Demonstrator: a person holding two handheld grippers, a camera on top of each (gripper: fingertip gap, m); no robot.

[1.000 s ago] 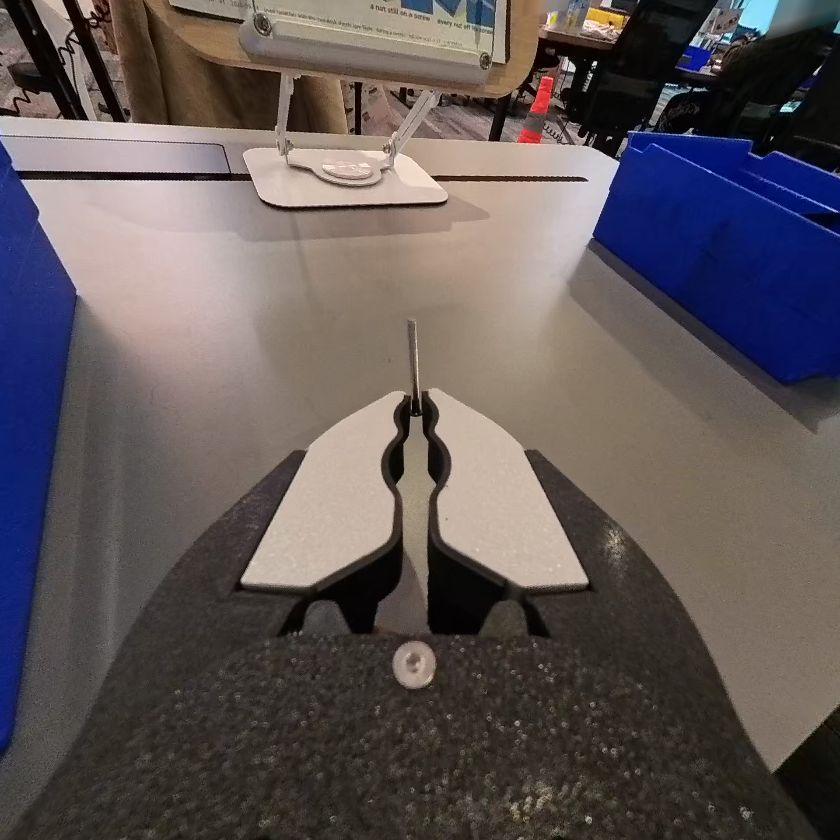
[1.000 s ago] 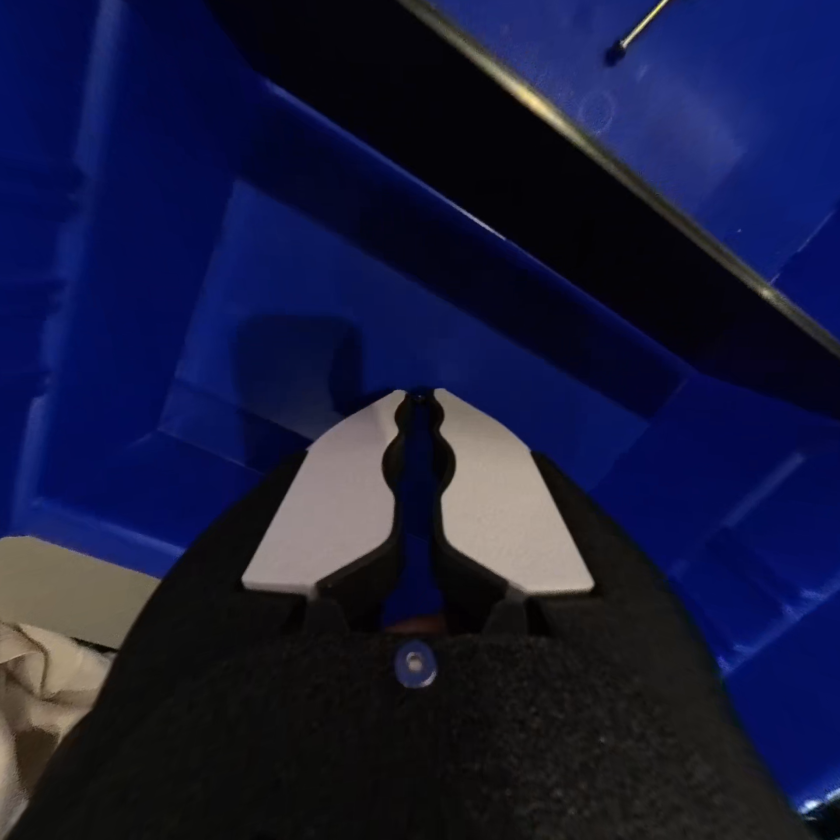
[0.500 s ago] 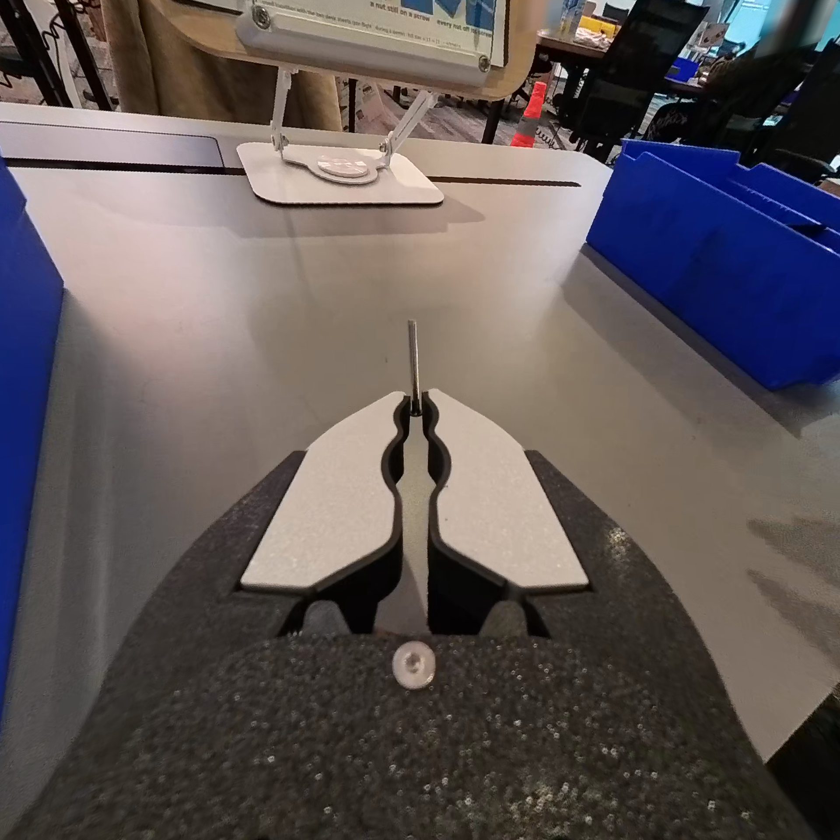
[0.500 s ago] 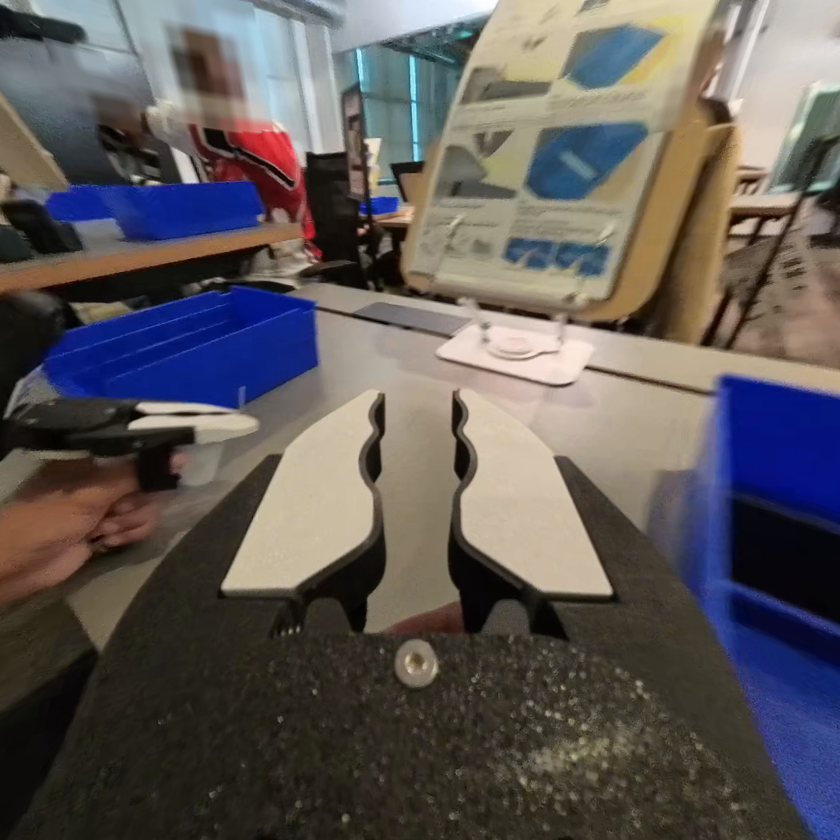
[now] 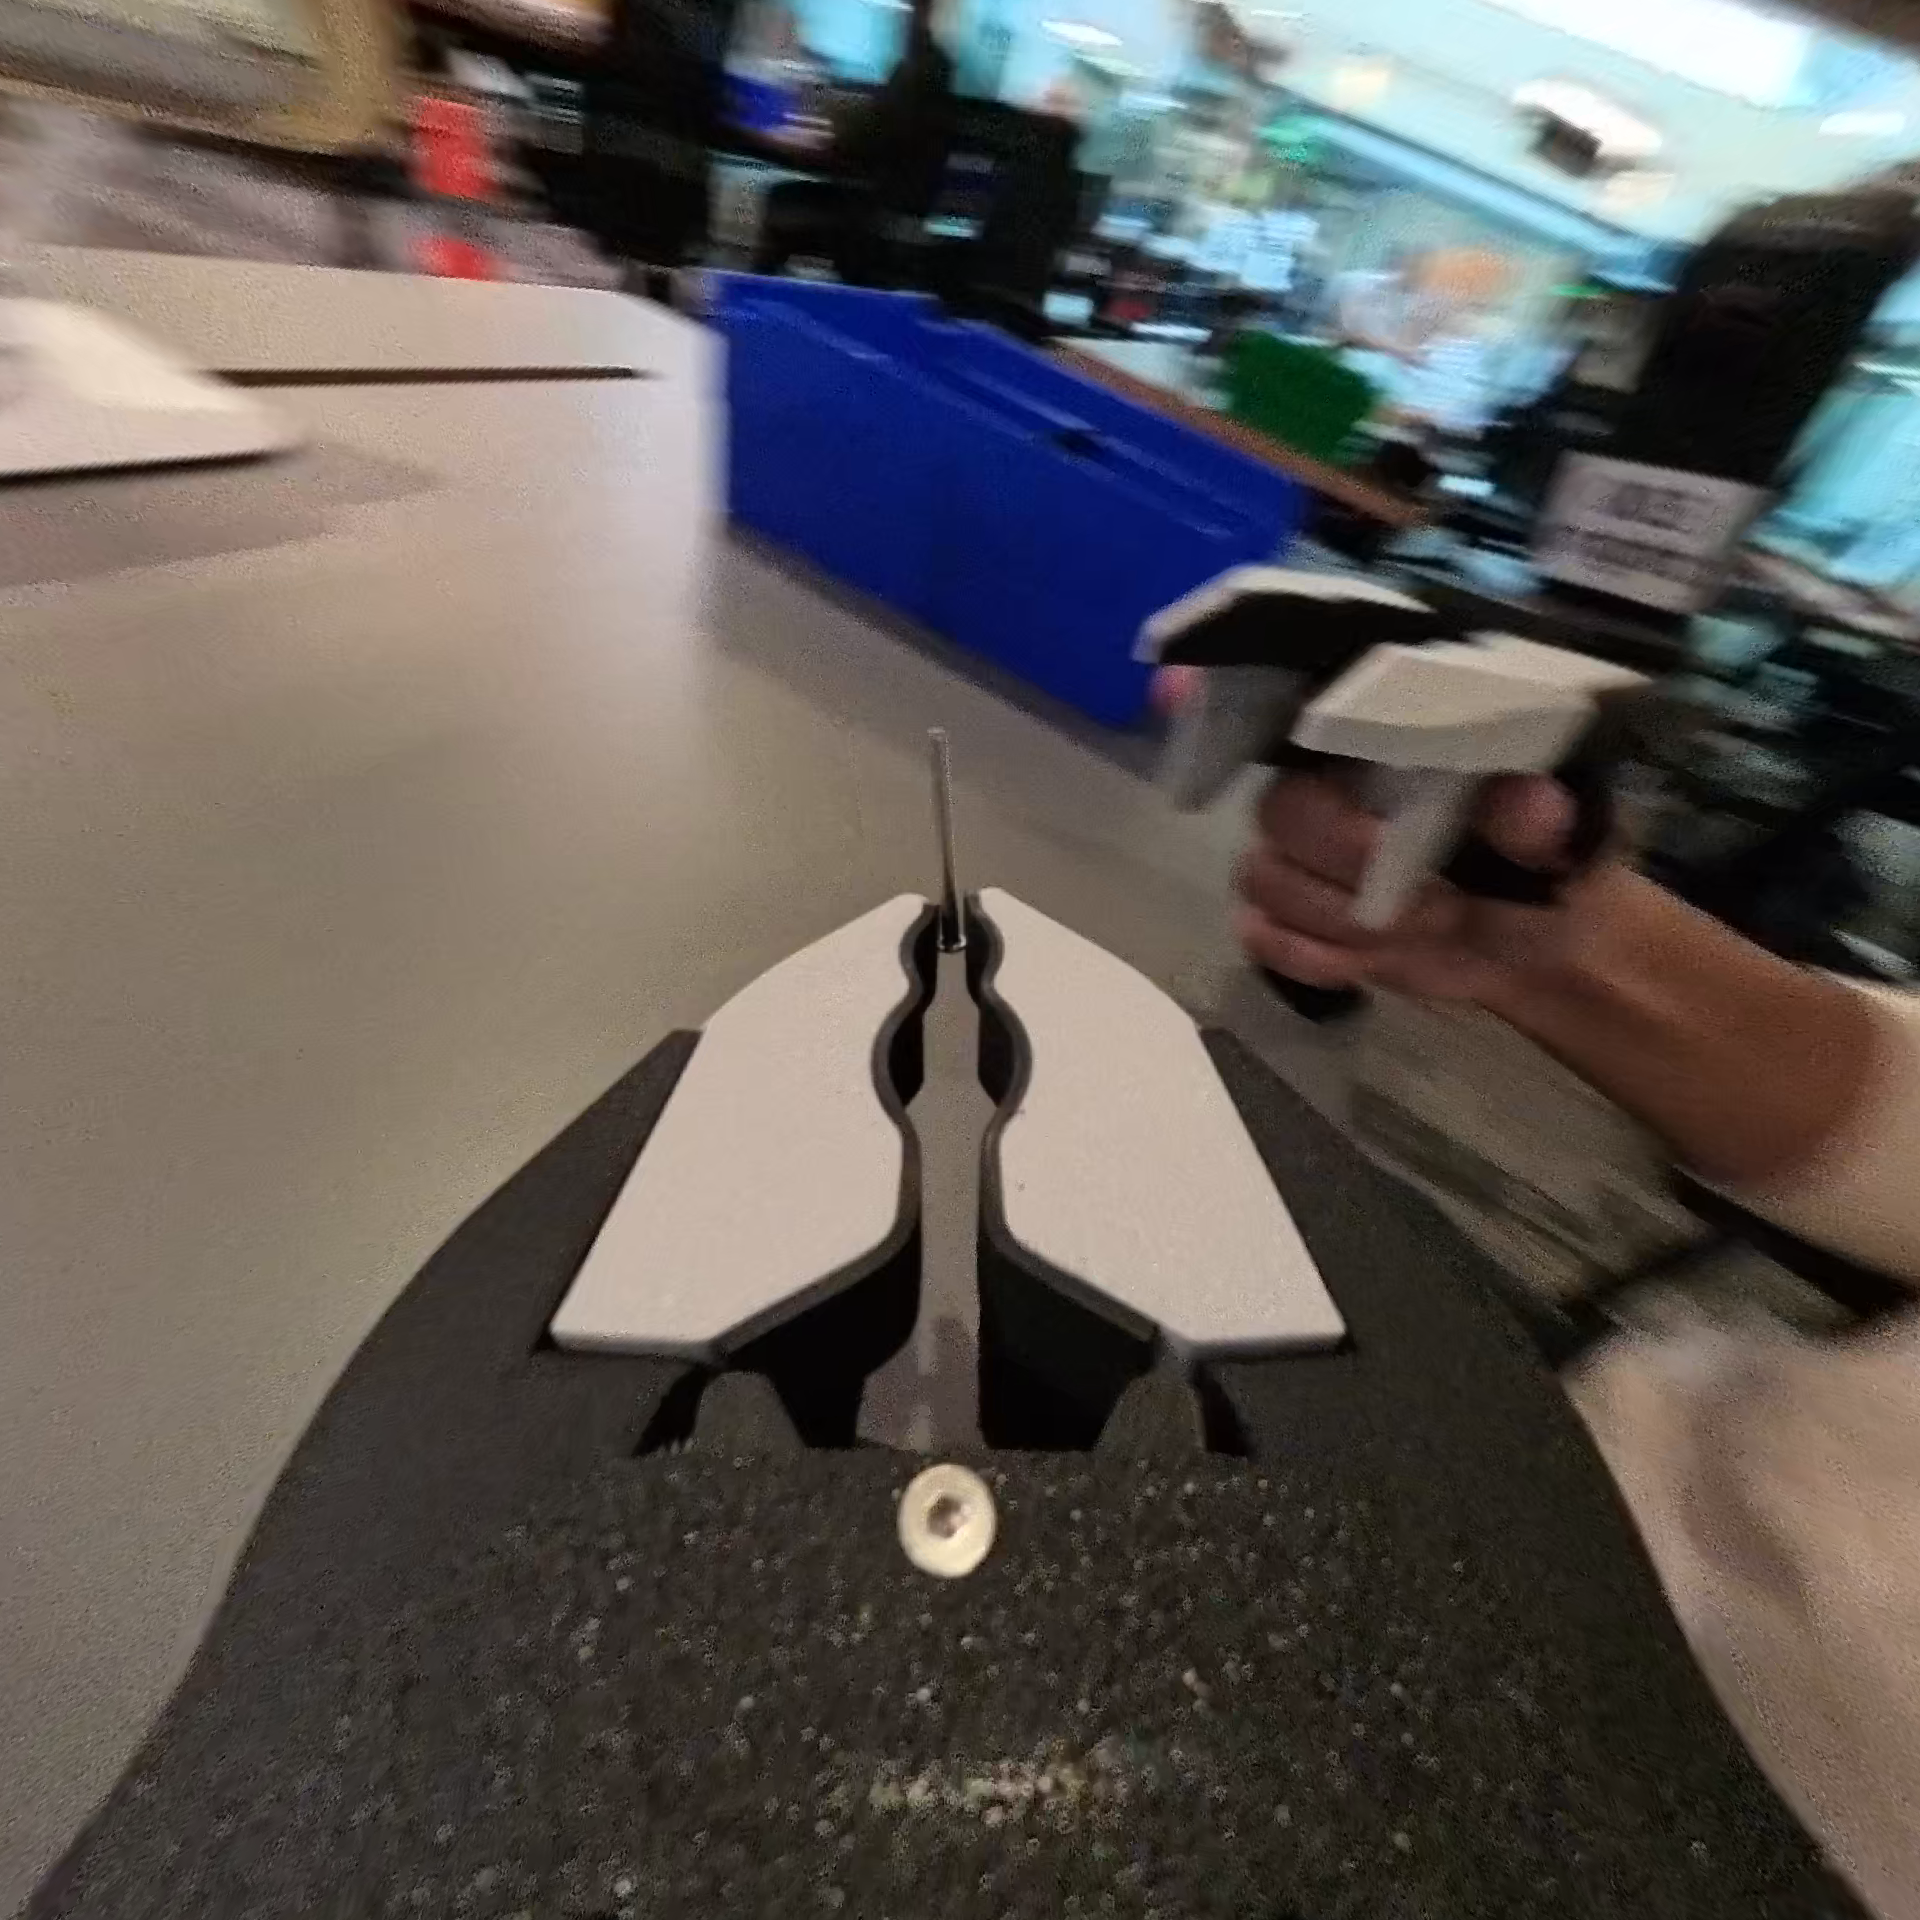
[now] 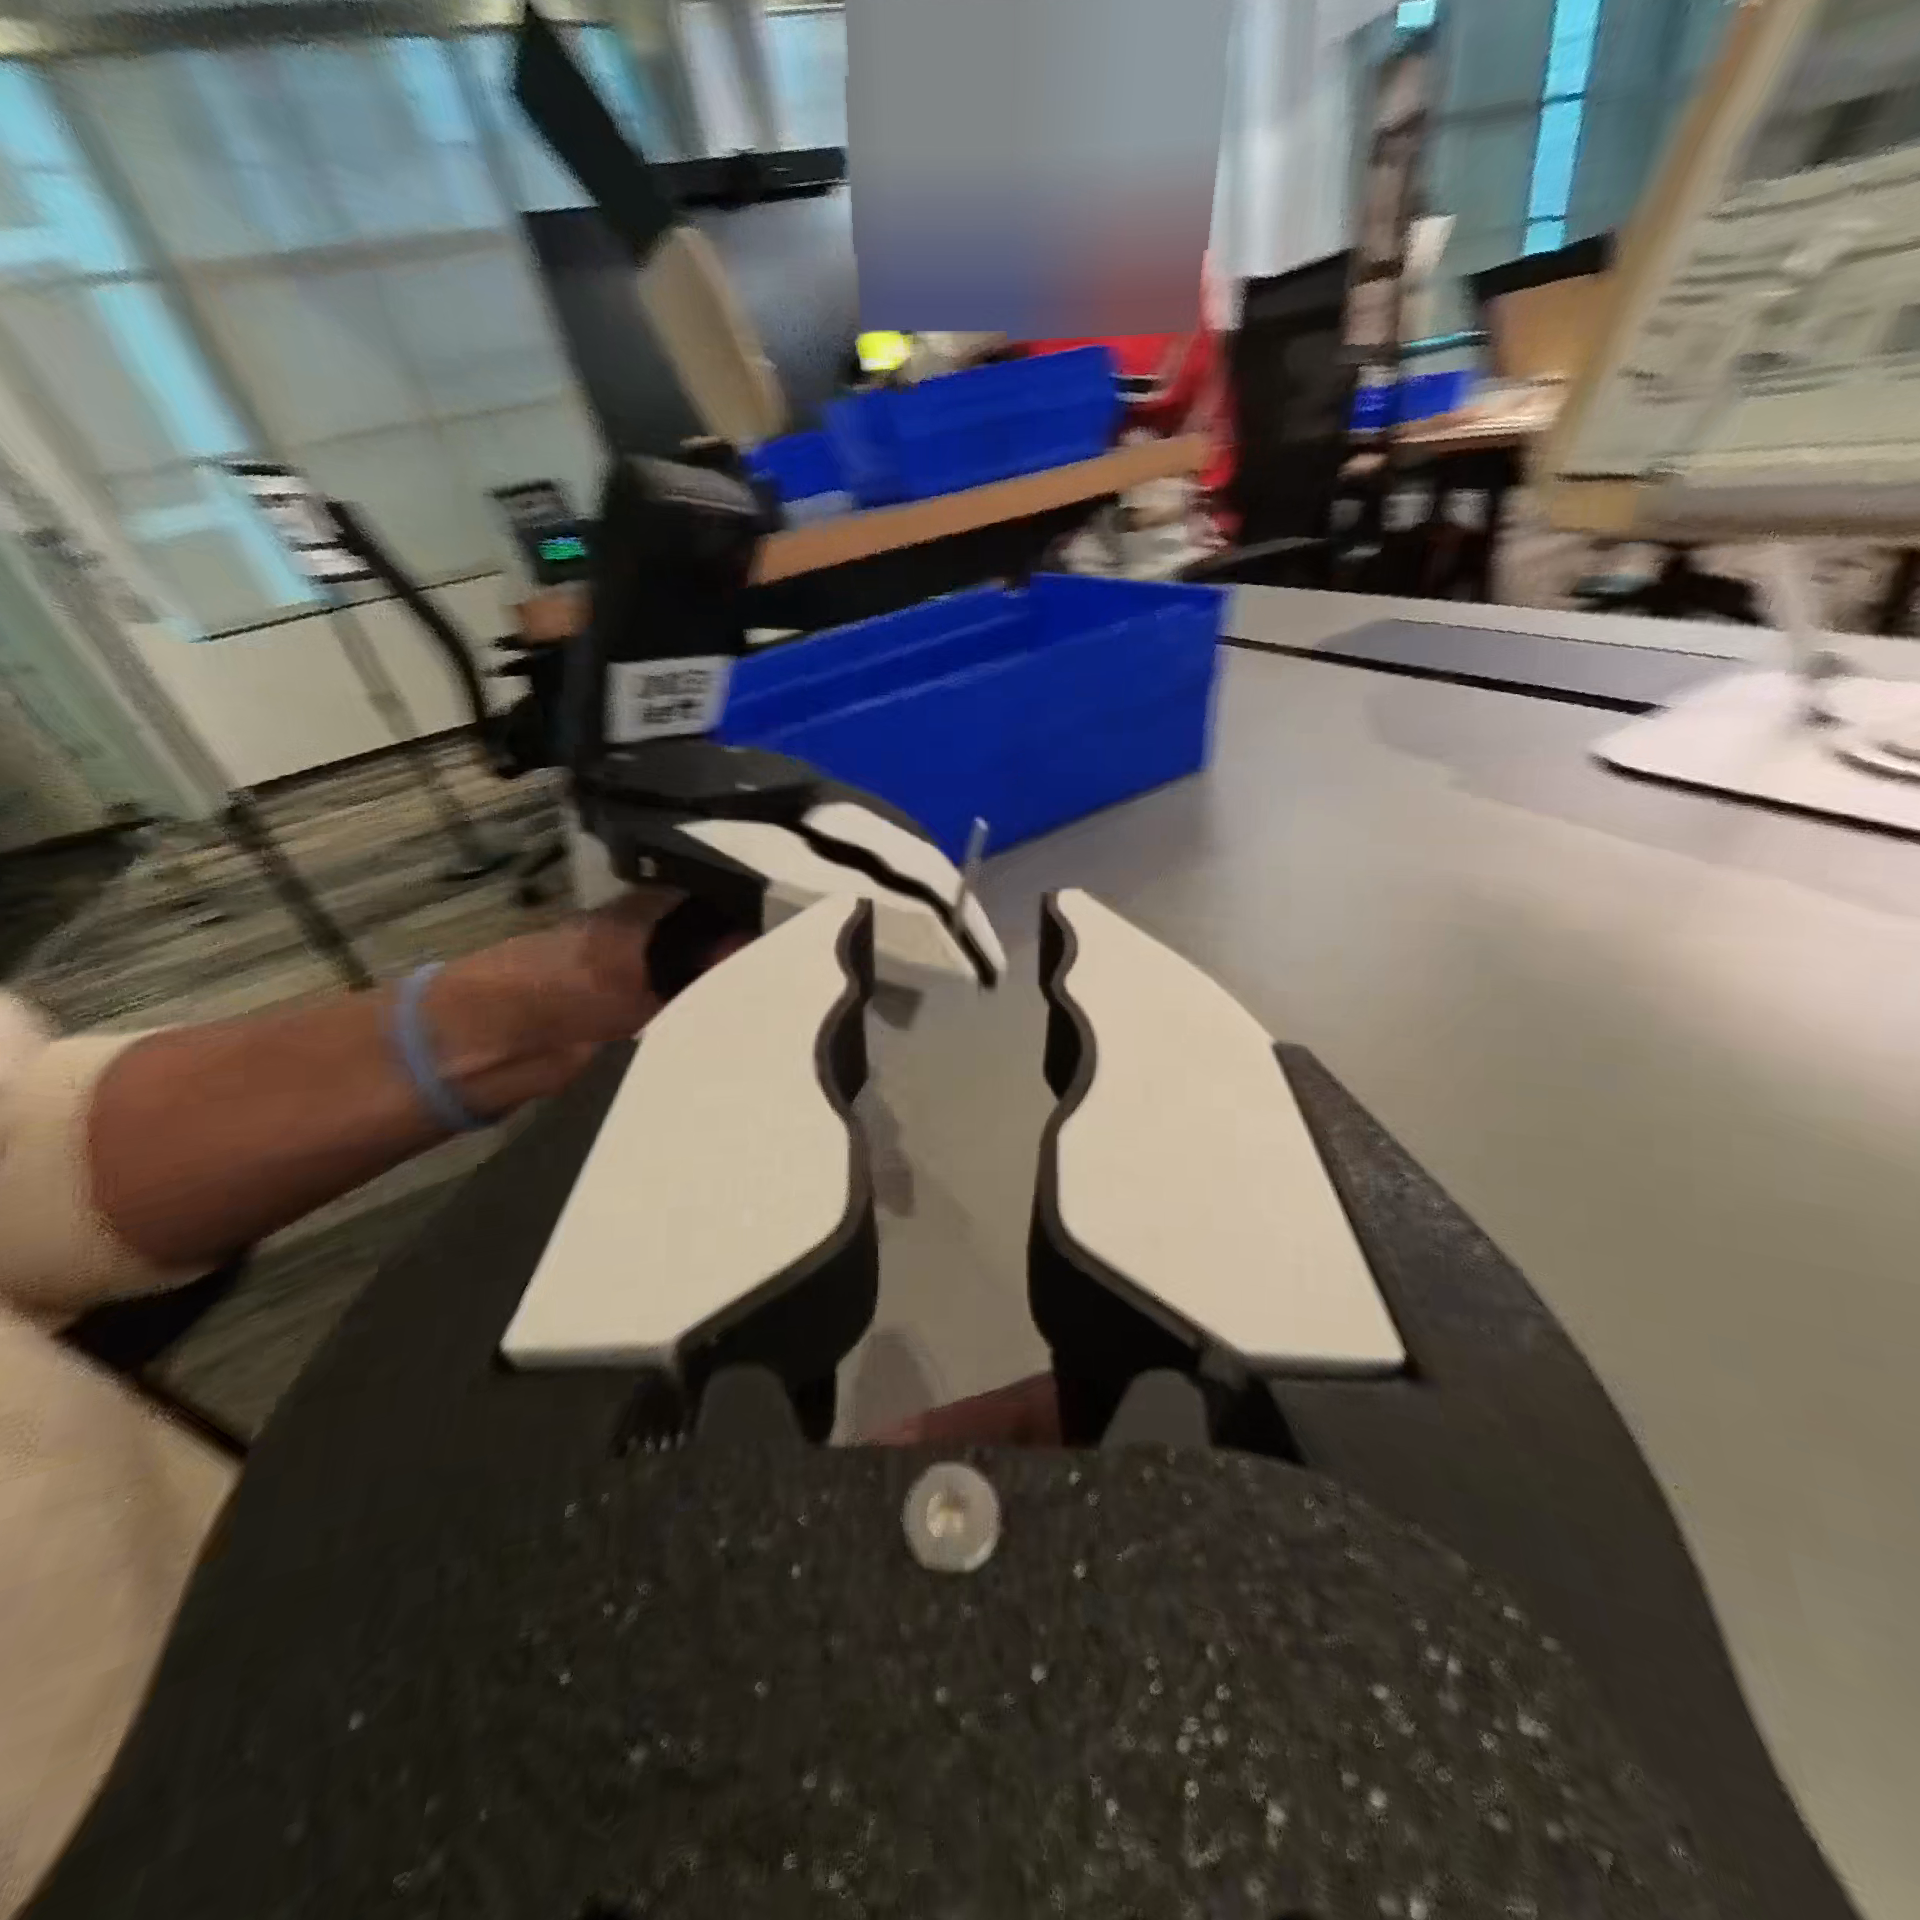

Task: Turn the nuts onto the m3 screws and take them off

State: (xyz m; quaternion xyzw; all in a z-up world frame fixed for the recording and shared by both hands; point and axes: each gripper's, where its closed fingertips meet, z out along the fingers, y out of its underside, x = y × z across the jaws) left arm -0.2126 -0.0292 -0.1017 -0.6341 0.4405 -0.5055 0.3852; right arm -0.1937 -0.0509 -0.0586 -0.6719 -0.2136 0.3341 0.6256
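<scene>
Left gripper [image 5: 951, 902] clenched on thin silver metal m3 screw [image 5: 943, 831], pinched at its lower end between the 2 white fingertips [image 5: 878, 935], shank pointing straight forward beyond the tips above grey matte worktop [image 5: 364, 831]. Seen also from the right wrist view: same left gripper [image 6: 961, 920] held by a hand [image 6: 582, 987] with a light blue band on the wrist, the screw [image 6: 975, 857] standing up from its tips. No nut discernible on the screw; too small and blurred to tell.

Right gripper [image 6: 956, 914] released, its 2 white flat fingers [image 6: 727, 1143] spread with bare worktop [image 6: 1455, 935] showing in the gap, nothing between them. Pointed toward the left gripper, whose tips sit just beyond and slightly left of the gap. From the left wrist view, right gripper [image 5: 1174, 665] off to the right of the screw, apart from it, gripped by a hand [image 5: 1403, 914]; heavy motion blur there.

Blue rectangular plastic bin [image 5: 987, 499] on the worktop beyond the screw, toward the right. Another blue plastic bin [image 6: 987, 707] behind the left gripper in the right wrist view. White flat stand base [image 6: 1766, 758] at the far right of that view, blurred. Cream sleeve [image 5: 1766, 1507] along the right edge of the left wrist view.
</scene>
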